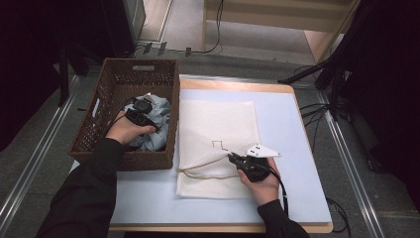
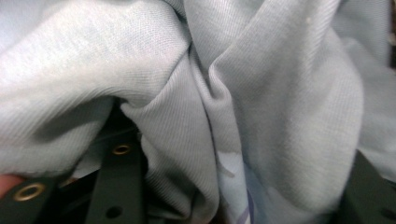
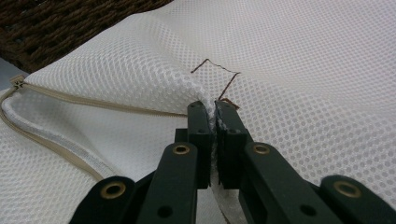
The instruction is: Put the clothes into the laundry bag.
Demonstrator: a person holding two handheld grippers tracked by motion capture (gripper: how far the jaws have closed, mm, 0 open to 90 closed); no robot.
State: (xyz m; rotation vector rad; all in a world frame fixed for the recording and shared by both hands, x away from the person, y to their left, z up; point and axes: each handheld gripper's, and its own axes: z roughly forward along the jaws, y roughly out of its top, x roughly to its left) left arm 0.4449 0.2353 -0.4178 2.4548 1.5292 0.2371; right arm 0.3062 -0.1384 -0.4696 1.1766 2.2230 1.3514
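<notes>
Table (image 1: 297,129) topped pale blue, grey floor beyond. Mesh bag (image 1: 218,129) lies lengthwise up-frame; right gripper (image 1: 233,157) pinches its zipper edge. Left gripper (image 1: 148,121) buried in cloth (image 1: 161,111), jaw state unclear.

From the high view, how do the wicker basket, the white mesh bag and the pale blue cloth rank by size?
1. White mesh zip bag, largest.
2. Brown wicker basket, close behind; it sits farther from the camera, so the top two are unsure.
3. Pale blue crumpled cloth inside the basket, clearly smallest.
</notes>
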